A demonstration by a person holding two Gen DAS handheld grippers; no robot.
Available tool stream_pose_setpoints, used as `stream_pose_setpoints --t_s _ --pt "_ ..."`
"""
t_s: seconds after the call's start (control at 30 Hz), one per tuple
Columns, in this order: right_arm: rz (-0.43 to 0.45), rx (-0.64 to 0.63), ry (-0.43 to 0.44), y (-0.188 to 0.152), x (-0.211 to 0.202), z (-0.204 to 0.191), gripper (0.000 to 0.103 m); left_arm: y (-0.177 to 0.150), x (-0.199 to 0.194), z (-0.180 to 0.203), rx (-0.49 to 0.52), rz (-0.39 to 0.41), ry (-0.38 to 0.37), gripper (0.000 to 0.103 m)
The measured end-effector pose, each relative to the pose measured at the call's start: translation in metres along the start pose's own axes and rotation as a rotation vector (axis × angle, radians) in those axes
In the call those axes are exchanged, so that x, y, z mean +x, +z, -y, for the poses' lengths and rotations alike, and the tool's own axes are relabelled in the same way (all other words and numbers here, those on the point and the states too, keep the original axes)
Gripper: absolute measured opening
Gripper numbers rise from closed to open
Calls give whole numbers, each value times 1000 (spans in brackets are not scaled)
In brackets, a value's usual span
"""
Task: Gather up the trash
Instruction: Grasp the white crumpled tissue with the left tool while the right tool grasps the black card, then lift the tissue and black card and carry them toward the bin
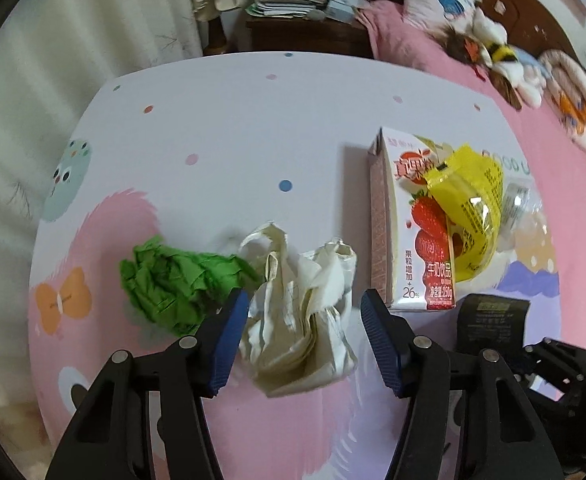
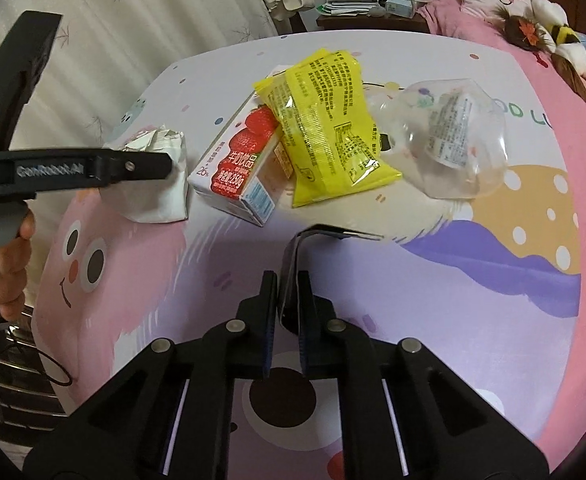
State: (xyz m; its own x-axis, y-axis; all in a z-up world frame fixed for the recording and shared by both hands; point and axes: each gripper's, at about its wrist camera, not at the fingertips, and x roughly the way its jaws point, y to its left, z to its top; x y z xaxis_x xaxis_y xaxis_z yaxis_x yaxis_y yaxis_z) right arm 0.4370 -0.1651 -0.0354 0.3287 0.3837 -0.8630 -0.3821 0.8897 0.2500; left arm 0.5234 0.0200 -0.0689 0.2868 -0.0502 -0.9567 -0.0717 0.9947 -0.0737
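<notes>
A crumpled white paper ball (image 1: 297,320) lies on the cartoon-print table cover (image 1: 233,140), between the blue pads of my left gripper (image 1: 305,308), which is open and straddles it. A crumpled green paper (image 1: 177,284) sits just left of it. To the right lie a strawberry milk carton (image 1: 413,236), a yellow wrapper (image 1: 469,208) resting on the carton, and a clear plastic package (image 2: 449,136). My right gripper (image 2: 287,312) is shut on a flat black bag (image 2: 295,264), held upright above the cover. The right wrist view shows my left gripper (image 2: 161,168) at the white paper (image 2: 161,200).
A person's hand (image 2: 9,264) holds the left gripper's handle. Behind the table are a curtain (image 1: 93,40), a dark nightstand (image 1: 305,32) stacked with books, and a pink bed (image 1: 433,48) with stuffed toys. A wire rack (image 2: 13,380) stands below the table's left edge.
</notes>
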Motion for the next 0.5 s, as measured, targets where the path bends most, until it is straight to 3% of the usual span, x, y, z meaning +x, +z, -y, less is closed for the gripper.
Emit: stream_pose_setpoints --t_s 0.23,0.3,0.37,0.5 --pt "2 12 5 -1 -3 2 6 -5 14 15 43 -4 24 55" --pt "6 19 3 -2 -5 2 6 -8 14 19 59 6 27 47" --pt "13 23 2 -2 -8 1 6 -11 12 22 67 15 42 27" --pt "31 31 5 -4 -16 -3 5 -22 3 16 28 8 6 22"
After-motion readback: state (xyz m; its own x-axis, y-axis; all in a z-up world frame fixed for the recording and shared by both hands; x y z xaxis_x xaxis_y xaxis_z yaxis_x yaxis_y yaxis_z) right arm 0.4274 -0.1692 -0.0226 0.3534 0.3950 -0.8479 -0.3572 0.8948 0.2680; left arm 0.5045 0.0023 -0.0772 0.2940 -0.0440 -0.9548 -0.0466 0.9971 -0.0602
